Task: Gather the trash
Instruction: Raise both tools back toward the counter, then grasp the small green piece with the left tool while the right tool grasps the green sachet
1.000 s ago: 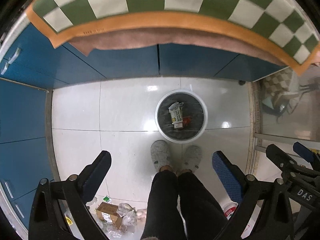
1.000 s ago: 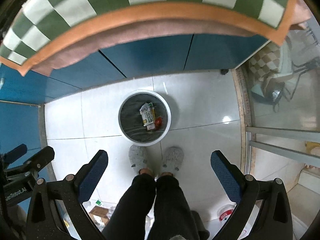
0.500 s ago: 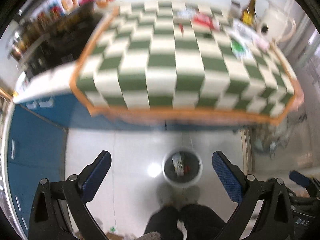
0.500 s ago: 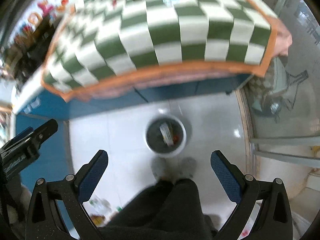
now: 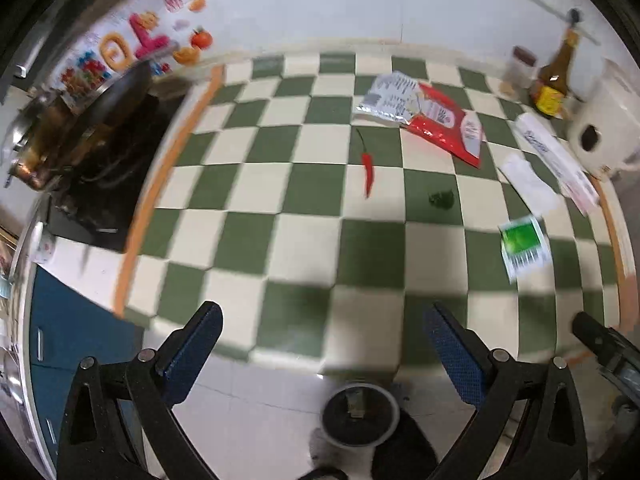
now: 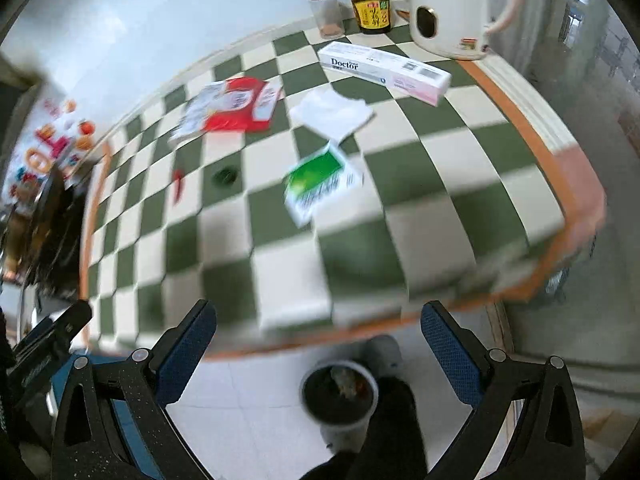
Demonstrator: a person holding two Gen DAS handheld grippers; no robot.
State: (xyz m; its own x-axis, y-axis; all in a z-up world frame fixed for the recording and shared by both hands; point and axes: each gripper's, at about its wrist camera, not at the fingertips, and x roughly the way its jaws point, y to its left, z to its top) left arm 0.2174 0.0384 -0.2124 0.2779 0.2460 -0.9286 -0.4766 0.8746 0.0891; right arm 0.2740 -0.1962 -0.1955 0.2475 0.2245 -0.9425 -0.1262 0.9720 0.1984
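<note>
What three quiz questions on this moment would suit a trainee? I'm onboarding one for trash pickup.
1. True or false: the left tool grips the chilli.
2. What lies nearest the kettle? A. chilli B. Doctor box C. bin
3. Fill in: the bin stands on the ____, below the cloth's edge.

Key: 1. False; both tools are open and empty, the right tool too. 2. B. 3. floor.
</note>
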